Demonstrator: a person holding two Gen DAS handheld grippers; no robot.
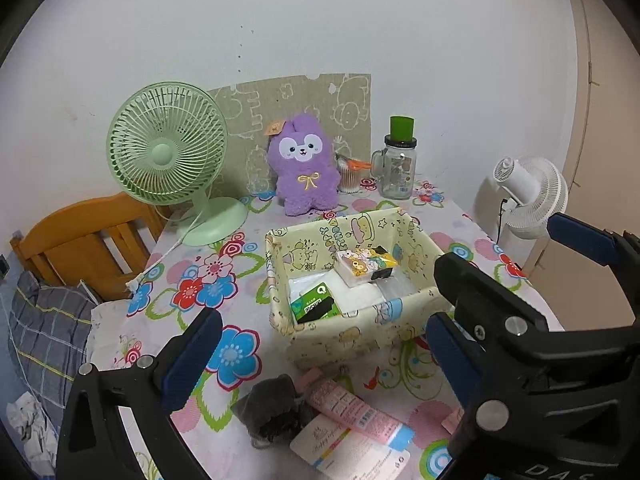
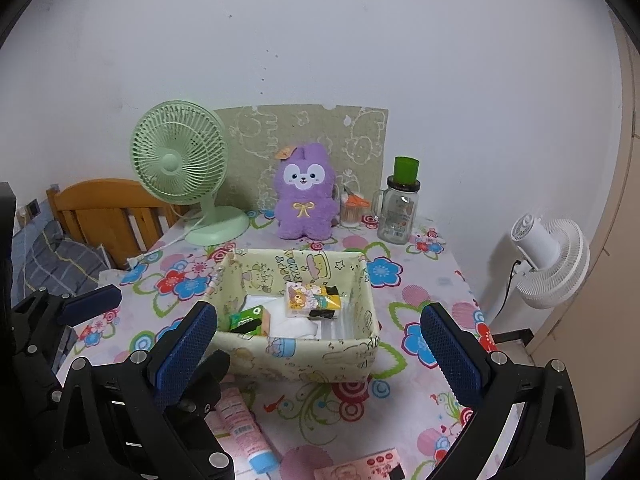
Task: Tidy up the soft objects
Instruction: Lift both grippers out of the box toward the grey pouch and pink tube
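A cream fabric storage box (image 1: 362, 338) (image 2: 340, 350) printed with cartoons stands mid-table and holds a tissue pack (image 1: 366, 265) (image 2: 310, 300), a green card (image 1: 314, 304) and white packets. A purple plush bunny (image 1: 305, 166) (image 2: 306, 194) sits upright at the back against a board. A grey fuzzy cloth (image 1: 272, 408) and a pink tube (image 1: 352, 410) (image 2: 240, 420) lie in front of the box. My left gripper (image 1: 320, 354) is open and empty above the cloth. My right gripper (image 2: 320, 348) is open and empty in front of the box.
A green desk fan (image 1: 168, 152) (image 2: 180, 168) stands back left, its cord trailing off the table. A glass jar with a green cup (image 1: 398, 164) (image 2: 400, 204) and a cotton-swab holder (image 1: 352, 176) stand back right. A white fan (image 2: 548, 264) is beyond the right edge, a wooden bed frame (image 1: 80, 240) on the left.
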